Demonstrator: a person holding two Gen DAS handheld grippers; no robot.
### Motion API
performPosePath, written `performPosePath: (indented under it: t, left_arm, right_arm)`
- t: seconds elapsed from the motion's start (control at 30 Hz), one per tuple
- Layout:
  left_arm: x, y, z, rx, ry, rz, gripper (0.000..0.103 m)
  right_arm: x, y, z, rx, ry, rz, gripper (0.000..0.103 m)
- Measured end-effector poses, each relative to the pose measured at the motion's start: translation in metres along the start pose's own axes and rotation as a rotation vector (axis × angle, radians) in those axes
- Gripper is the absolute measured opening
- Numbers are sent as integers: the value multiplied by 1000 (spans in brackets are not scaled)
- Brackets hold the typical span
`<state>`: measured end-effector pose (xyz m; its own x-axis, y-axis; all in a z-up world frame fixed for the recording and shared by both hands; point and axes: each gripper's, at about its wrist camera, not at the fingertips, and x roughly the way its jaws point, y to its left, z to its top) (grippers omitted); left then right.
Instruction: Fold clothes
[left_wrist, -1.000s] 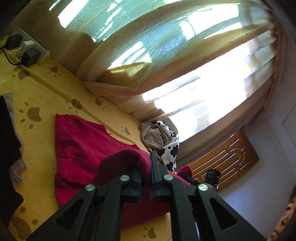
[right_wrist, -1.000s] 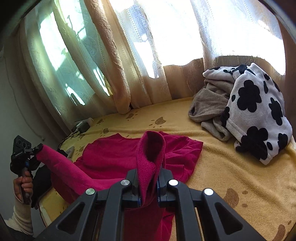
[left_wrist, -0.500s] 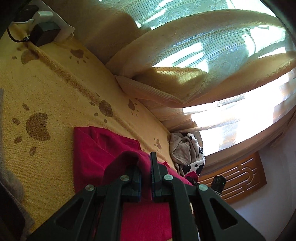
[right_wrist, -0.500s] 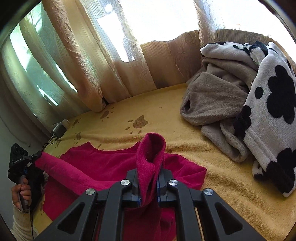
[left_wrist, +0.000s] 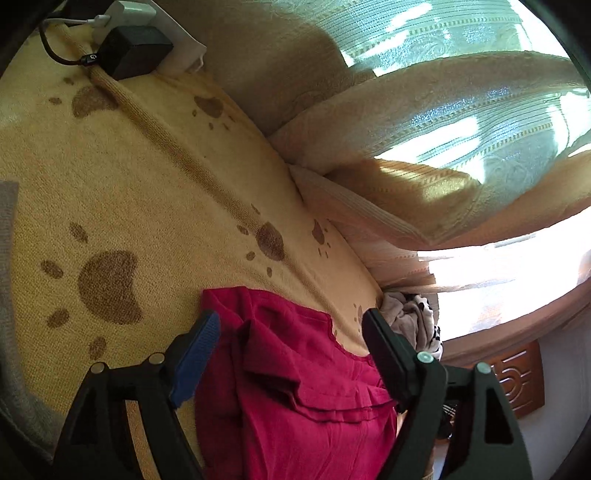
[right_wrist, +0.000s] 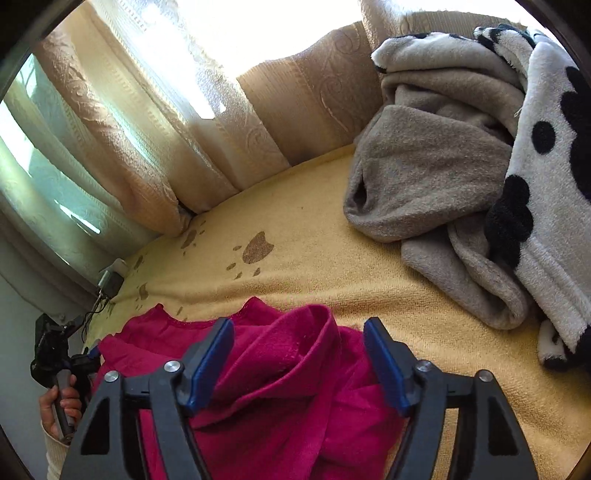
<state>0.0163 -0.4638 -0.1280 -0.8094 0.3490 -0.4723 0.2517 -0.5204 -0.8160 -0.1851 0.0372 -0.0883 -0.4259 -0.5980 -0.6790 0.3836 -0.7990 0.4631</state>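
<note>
Over red garment (right_wrist: 280, 387), right hand-held gripper (right_wrist: 298, 354) spread, left hand-held gripper (left_wrist: 290, 343) spread

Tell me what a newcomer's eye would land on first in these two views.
The crimson garment grabs attention first, lying rumpled on the yellow paw-print blanket between the spread fingers of the right gripper; the left gripper is open above it too. Next comes the white fleece with black spots, heaped with a grey garment at the right, under bright sunlit curtains.
</note>
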Motion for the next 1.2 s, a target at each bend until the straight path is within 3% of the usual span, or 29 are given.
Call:
performPosePath:
  t: [0.13, 0.3, 0.47, 0.6, 0.73, 0.97, 1.1, 1.2]
  left_arm:
    - [-6, -6, -2, 46, 17, 6, 83]
    - [-23, -23, -20, 156, 60, 15, 83]
    - [-31, -56, -50, 348, 128, 48, 83]
    - [-10, -85, -76, 533, 207, 108, 83]
    - [23, -94, -95, 611, 309, 132, 83]
    - [57, -95, -71, 589, 289, 222, 83]
    - [73, -82, -43, 532, 234, 302, 83]
    - [76, -72, -26, 461, 196, 287, 83]
  right_arm:
    - [-19, -6, 8, 17, -64, -13, 76]
    - [-48, 14, -5, -154, -80, -70, 76]
    - [-56, 52, -40, -419, -26, -137, 76]
    - [-44, 73, -64, -554, 30, -162, 76]
    - [-24, 85, -72, -613, 88, -168, 76]
    - [20, 85, -53, -578, 171, -156, 76]
    - [35, 78, -29, -552, 137, -230, 76]
    - [39, 66, -15, -505, 101, -289, 76]
